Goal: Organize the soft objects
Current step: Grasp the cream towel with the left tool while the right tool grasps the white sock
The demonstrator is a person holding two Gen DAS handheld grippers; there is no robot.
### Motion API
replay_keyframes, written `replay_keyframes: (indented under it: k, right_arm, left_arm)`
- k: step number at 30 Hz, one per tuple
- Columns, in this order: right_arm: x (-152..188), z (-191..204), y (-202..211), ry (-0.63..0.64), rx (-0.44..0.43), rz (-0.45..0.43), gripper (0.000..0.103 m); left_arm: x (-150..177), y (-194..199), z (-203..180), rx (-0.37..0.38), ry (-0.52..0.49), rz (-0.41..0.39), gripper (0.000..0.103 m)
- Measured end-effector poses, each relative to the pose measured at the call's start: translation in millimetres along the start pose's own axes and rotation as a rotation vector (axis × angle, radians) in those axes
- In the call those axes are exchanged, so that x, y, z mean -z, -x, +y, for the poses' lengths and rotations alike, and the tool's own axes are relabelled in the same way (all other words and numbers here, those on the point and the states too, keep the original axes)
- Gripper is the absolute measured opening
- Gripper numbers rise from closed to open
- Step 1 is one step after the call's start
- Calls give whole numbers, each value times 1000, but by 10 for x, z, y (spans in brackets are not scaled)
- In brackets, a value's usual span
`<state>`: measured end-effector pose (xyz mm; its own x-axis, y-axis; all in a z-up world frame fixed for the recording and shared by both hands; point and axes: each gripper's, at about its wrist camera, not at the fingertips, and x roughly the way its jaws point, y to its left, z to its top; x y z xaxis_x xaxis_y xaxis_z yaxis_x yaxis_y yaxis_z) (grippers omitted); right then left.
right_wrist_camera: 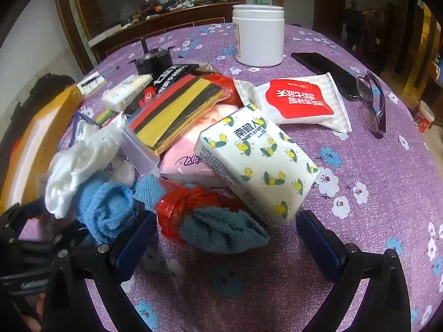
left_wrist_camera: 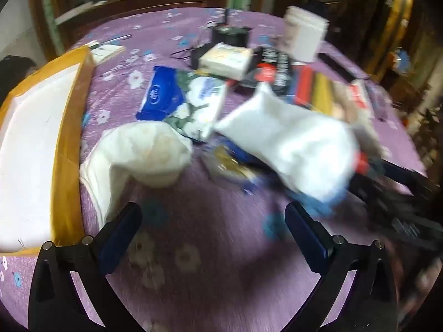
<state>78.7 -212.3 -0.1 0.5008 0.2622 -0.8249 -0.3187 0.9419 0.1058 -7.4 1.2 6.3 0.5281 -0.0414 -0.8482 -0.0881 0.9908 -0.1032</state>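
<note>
Two dark fingers of the left gripper (left_wrist_camera: 213,229) are sitting nearest in the left wrist view, spread wide apart with nothing between them, over the purple flowered cloth (left_wrist_camera: 193,238). Far left, a yellow box with a white inside (left_wrist_camera: 33,149) is lying on the cloth. Just right of it a white cloth (left_wrist_camera: 133,155) is lying in a soft heap, near the left finger but not touching it. Farther right, a blue and flowered tissue pack (left_wrist_camera: 180,99) is lying flat, and a blurry white bag (left_wrist_camera: 290,144) is sitting at the right.

Over in the right wrist view, the right gripper (right_wrist_camera: 224,232) is also spread wide and holding nothing. Starting at the left, a white rag (right_wrist_camera: 74,166) is lying beside a light blue towel (right_wrist_camera: 105,204), which is touching the left finger. Between the fingers, a darker blue towel (right_wrist_camera: 221,232) is resting with a red plastic bag (right_wrist_camera: 180,207). Right of that, a lemon tissue pack (right_wrist_camera: 257,163) is leaning on a pink pack (right_wrist_camera: 185,157). Far right, a red and white wipes pack (right_wrist_camera: 301,102), a white jar (right_wrist_camera: 259,36) and purple glasses (right_wrist_camera: 373,102) are sitting apart.
</note>
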Motion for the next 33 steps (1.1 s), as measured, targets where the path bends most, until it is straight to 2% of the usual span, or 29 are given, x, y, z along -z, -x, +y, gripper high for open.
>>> replay_keyframes:
  k: [2, 6, 9, 11, 13, 16, 18, 19, 21, 22, 25, 26, 28, 30, 33]
  right_arm:
    - [-3, -53, 27, -24, -27, -6, 103]
    - [-13, -155, 112, -80, -85, -37, 103]
    - [-13, -171, 204, -92, -138, -70, 103]
    - [-19, -146, 264, -85, -139, -102, 103]
    - [-10, -131, 340, -84, -142, -140, 103]
    - [-3, -127, 374, -88, -156, -154, 103]
    - [5, -139, 366, -90, -162, -151, 103]
    - [2, -134, 366, -90, -166, -150, 103]
    - [20, -154, 396, -92, -170, -156, 103]
    - [18, -148, 401, -92, -172, -158, 103]
    - [46, -160, 424, -92, -177, -163, 103]
    - [50, -164, 425, -91, -180, -163, 103]
    - [54, -161, 432, -88, -183, -166, 103]
    - [56, -152, 442, -86, -183, -174, 103]
    - [61, -145, 478, -85, -179, -202, 103]
  left_arm:
    - [66, 206, 40, 92, -43, -28, 103]
    - [217, 585, 117, 186, -76, -78, 103]
    - [72, 634, 199, 158, -77, -100, 102]
    - [-5, 621, 259, 123, -50, -105, 96]
    - [-180, 506, 372, 112, -21, -27, 83]
    - [-290, 337, 386, 74, -15, 1, 73]
    - [-332, 214, 376, 31, -25, 33, 71]
    - [-349, 164, 377, 31, -29, 21, 71]
    - [-395, 2, 400, 29, -7, 104, 71]
    - [-393, -60, 412, 25, -8, 98, 71]
    - [-390, -214, 486, 18, 21, 152, 70]
    - [-391, -213, 503, 13, 22, 144, 65]
    - [-382, -177, 517, -19, 19, 107, 37]
    - [-350, -102, 526, 6, 26, 63, 20]
    - [-281, 31, 518, 36, 20, 8, 20]
